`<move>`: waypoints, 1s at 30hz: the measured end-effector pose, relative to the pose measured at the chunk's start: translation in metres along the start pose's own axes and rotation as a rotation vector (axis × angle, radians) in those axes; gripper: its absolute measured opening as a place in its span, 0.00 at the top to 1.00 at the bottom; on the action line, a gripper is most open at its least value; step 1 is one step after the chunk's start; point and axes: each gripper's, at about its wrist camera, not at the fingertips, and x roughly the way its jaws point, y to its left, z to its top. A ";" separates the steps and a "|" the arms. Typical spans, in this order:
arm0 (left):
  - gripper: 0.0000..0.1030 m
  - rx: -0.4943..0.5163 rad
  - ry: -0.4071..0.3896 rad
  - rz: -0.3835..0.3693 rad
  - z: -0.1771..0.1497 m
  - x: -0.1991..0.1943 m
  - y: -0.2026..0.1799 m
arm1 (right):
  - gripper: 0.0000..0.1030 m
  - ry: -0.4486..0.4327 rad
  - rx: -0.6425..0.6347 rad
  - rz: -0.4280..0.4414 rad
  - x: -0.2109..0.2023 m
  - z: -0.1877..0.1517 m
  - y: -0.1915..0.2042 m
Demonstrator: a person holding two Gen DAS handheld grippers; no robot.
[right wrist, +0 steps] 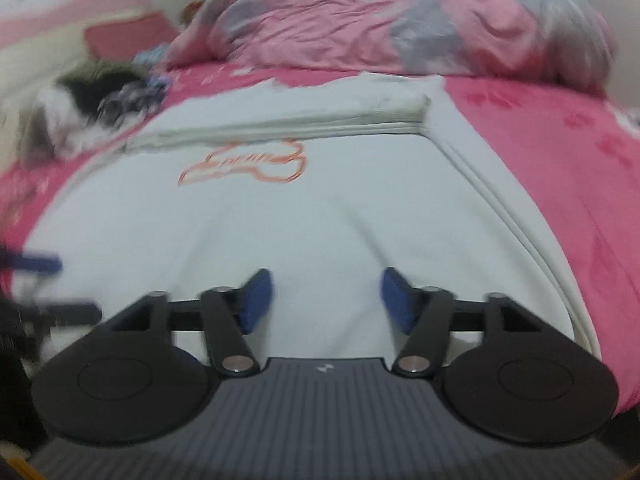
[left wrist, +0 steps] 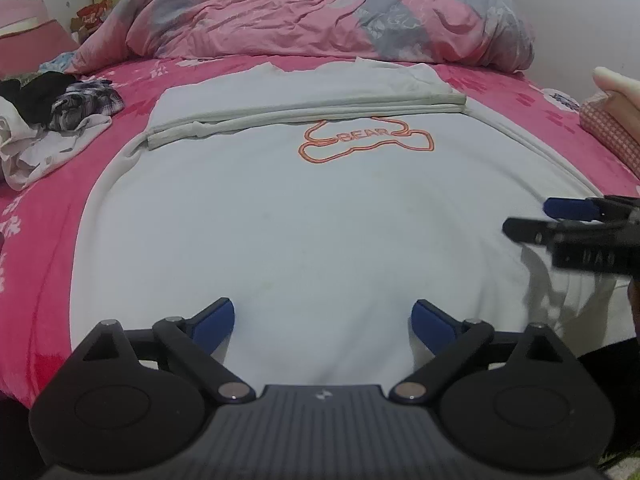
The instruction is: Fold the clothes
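Duvet behind shirt; clothes pile at left.

A bed covered in a bright pink patterned sheet carries a pale grey garment spread flat across its middle, an orange "BEAR" outline facing up and its far part folded back into a thick band at 12 o'clock. A crumpled pink-and-grey quilt is heaped beyond it. At 10 o'clock, a loose pile of black, checked and white clothes lies on the sheet.
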 end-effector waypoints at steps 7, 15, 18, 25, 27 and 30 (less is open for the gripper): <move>0.02 -0.034 0.011 -0.009 0.001 0.000 0.003 | 0.07 0.006 -0.030 -0.084 0.001 -0.002 0.014; 0.00 -0.075 0.019 -0.009 0.002 0.001 0.005 | 0.01 0.047 -0.029 -0.107 0.000 -0.002 0.020; 0.00 -0.088 0.025 -0.006 0.003 0.001 0.006 | 0.01 0.065 0.000 -0.091 0.000 -0.001 0.016; 0.00 -0.119 0.039 0.000 0.005 0.001 0.007 | 0.01 0.044 0.015 -0.068 -0.002 -0.006 0.013; 0.00 -0.131 0.045 0.003 0.005 0.000 0.008 | 0.01 0.045 0.030 -0.057 -0.002 -0.007 0.011; 0.00 -0.148 0.054 0.010 0.006 0.001 0.008 | 0.01 0.051 0.053 -0.038 -0.002 -0.005 0.006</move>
